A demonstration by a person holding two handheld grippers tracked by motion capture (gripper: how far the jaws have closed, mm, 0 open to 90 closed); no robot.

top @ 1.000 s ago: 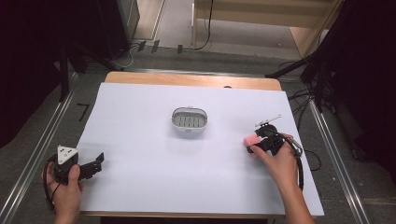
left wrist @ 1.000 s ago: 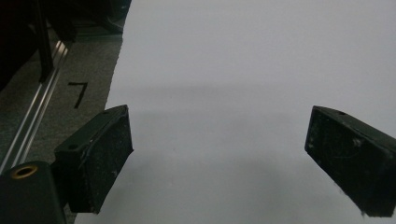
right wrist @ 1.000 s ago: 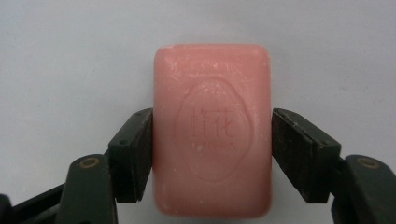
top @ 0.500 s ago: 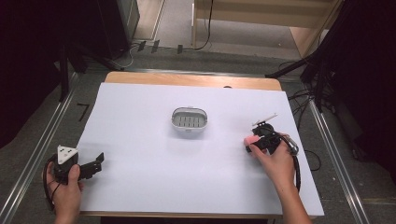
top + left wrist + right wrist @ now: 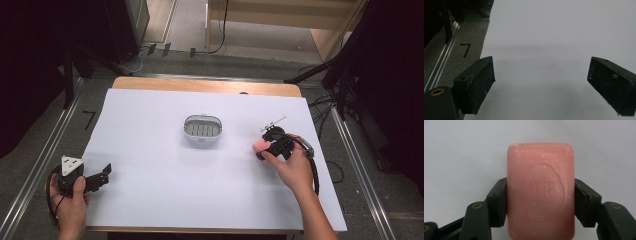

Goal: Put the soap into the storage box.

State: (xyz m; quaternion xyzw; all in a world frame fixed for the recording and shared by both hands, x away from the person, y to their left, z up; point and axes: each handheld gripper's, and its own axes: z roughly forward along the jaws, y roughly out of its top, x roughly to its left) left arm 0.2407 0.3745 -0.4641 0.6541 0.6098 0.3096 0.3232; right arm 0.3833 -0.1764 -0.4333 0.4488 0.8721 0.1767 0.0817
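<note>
A pink bar of soap (image 5: pixel 540 192) with an embossed oval seal sits between the jaws of my right gripper (image 5: pixel 540 202), which press on both its long sides. In the high view that gripper (image 5: pixel 267 146) holds the soap (image 5: pixel 259 145) over the right part of the white table, right of a small white oval soap dish (image 5: pixel 202 127) with a slotted floor. My left gripper (image 5: pixel 103 175) rests near the table's front left corner. Its jaws stand wide apart over bare white surface in the left gripper view (image 5: pixel 541 85).
The white sheet (image 5: pixel 150 165) covers the table, with a wooden strip at the far edge. Metal rails (image 5: pixel 35 170) run along both sides on the floor. A black mark like a 7 (image 5: pixel 465 49) lies on the floor left of the table. Cables trail at the right.
My right gripper has carried the soap a little to the left and away from the person, toward the dish. The left gripper has stayed put.
</note>
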